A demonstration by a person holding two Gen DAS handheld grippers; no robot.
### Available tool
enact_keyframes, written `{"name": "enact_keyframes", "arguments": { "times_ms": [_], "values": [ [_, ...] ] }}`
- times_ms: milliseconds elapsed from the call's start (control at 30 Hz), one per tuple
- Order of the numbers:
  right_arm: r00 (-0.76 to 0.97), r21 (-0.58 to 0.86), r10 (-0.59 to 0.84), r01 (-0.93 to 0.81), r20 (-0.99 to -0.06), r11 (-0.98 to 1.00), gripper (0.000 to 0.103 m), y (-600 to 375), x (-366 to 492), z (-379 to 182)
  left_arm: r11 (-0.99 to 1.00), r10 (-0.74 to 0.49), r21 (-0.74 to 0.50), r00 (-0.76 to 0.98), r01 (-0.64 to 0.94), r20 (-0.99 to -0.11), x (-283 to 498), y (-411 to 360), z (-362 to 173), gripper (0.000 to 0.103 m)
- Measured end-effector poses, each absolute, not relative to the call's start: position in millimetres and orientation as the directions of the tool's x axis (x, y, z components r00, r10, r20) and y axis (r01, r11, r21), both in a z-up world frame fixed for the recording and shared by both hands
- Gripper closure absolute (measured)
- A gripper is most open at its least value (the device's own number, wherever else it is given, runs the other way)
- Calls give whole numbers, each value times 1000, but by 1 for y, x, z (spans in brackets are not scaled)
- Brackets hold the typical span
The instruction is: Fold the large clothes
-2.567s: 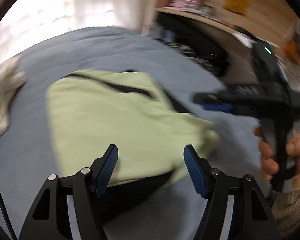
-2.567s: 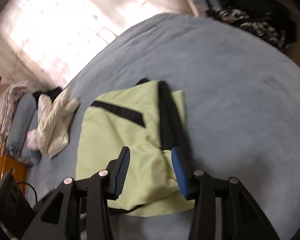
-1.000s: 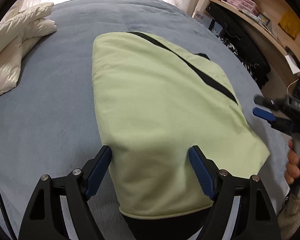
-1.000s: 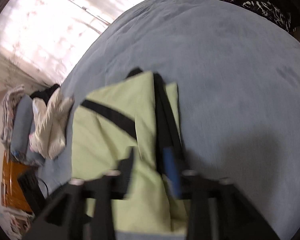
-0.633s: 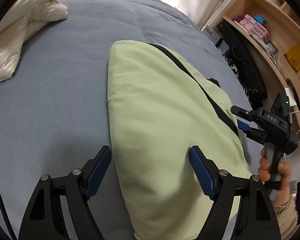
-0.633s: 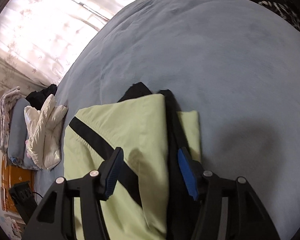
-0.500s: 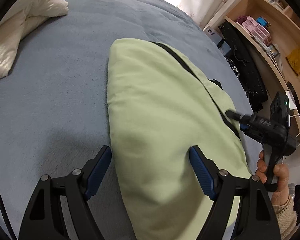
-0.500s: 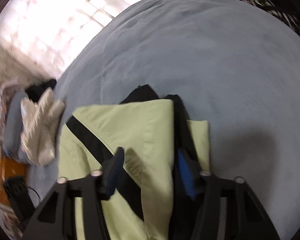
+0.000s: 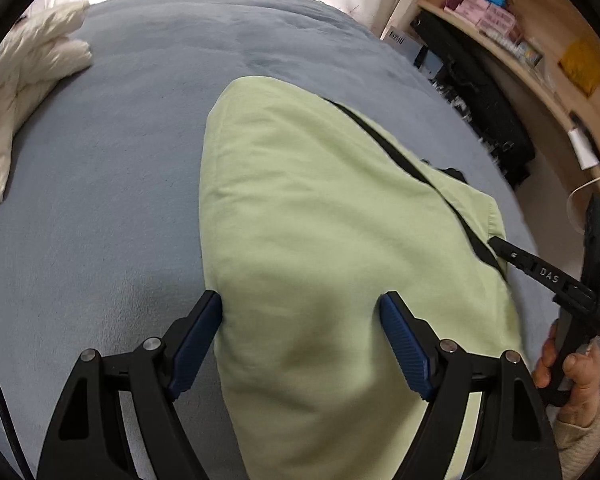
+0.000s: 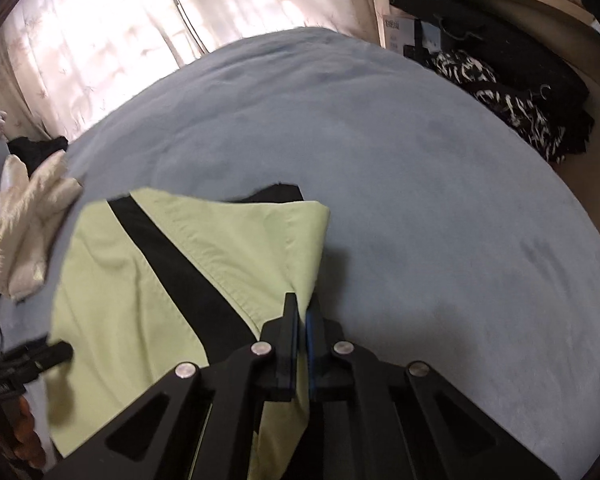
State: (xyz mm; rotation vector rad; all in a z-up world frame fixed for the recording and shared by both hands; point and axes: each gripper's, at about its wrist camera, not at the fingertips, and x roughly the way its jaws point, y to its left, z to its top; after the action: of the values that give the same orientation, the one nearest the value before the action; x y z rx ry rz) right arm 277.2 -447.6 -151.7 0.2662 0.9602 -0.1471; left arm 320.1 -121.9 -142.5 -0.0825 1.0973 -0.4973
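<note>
Here the right tongs (image 10: 302,312) are pinched together on the edge of the pale green garment (image 9: 320,240), while the left tongs (image 9: 300,320) stand wide apart over its near fold, gripping nothing. The garment, soft and crossed by a black stripe (image 10: 180,272), lies folded on the plush blue bed (image 9: 100,180). A cream quilted jacket (image 9: 24,92) lies well apart. Only the right view shows patterned black clothes (image 10: 512,104) beside the bed; the left shows wooden shelves (image 9: 540,40).

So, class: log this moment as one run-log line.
right gripper: shut on green garment edge | left gripper: open over garment | surface: blue bed
</note>
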Motion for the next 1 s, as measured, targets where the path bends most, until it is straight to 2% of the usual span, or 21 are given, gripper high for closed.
{"name": "enact_keyframes", "arguments": {
  "times_ms": [100,300,400,533,667,733,800,900,1000],
  "values": [
    [556,145,-14,240,-831,960,101,-446,288,-163,906,-388,-276,371,319,-843,322,-128,-149,23],
    [578,90,-44,202,-815,975,101,-438,314,-172,907,-409,-325,373,269,-833,329,-123,-156,23],
    [551,65,-53,193,-833,979,101,-435,322,-188,916,-387,-291,409,278,-826,319,-121,-161,23],
    [539,71,-45,193,-841,979,97,-437,319,-178,917,-388,-299,414,264,-823,318,-120,-159,23],
    [549,136,-14,231,-836,963,96,-439,303,-143,927,-366,-276,447,256,-816,300,-109,-138,32],
    [596,212,57,193,-801,958,96,-432,286,-121,923,-372,-257,494,285,-786,282,-108,-118,34],
    [609,235,104,139,-786,962,96,-416,273,-110,913,-391,-247,522,326,-758,266,-112,-102,47],
    [590,282,202,46,-782,958,96,-383,258,-110,886,-436,-272,473,376,-766,254,-122,-98,67],
    [524,344,296,-6,-799,939,96,-357,253,-130,884,-426,-263,435,386,-793,249,-130,-109,68]
  ]
}}
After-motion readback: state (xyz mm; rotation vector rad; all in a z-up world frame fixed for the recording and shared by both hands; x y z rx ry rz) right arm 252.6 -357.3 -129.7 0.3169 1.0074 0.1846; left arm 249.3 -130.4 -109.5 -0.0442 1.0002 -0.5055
